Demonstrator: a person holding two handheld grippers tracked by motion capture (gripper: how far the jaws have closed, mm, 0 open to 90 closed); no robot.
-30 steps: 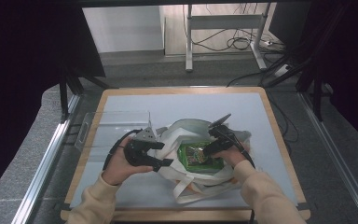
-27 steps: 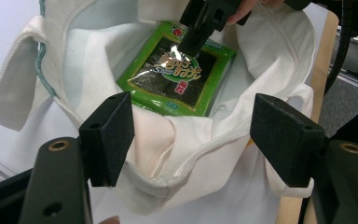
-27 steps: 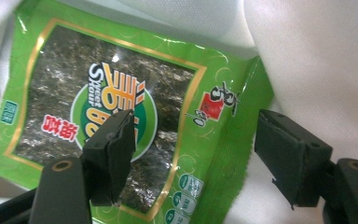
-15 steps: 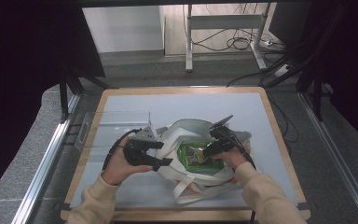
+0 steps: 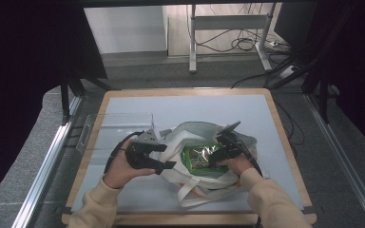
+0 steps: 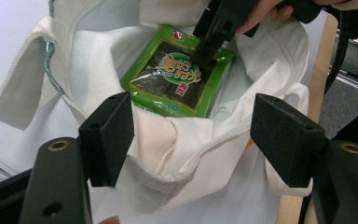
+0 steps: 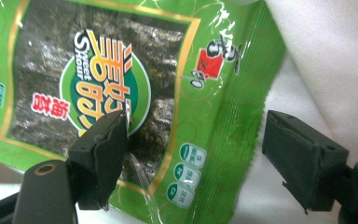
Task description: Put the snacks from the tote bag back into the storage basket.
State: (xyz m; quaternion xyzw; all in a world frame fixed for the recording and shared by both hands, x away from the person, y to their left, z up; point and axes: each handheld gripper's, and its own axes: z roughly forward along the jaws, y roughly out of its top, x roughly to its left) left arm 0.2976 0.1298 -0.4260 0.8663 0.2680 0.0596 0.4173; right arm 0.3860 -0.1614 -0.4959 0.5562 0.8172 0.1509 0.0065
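While the left gripper (image 6: 191, 135) stood wide at the tote bag (image 6: 168, 144) rim, the right gripper (image 7: 196, 158), also wide, straddled the seaweed packet (image 7: 135, 93) at frame centre, nearer.

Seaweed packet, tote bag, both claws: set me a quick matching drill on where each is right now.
Things:
1. seaweed packet
2. tote bag
3. left claw
4. right claw
5. clear tray

States:
A. open, over the green wrapper
B. white cloth, mouth spread
C. open, at the bag's near rim
D. lying inside the bag
E. on the table, left of the bag

Pairs: 1-D, 2-B, 3-C, 4-A, 5-E
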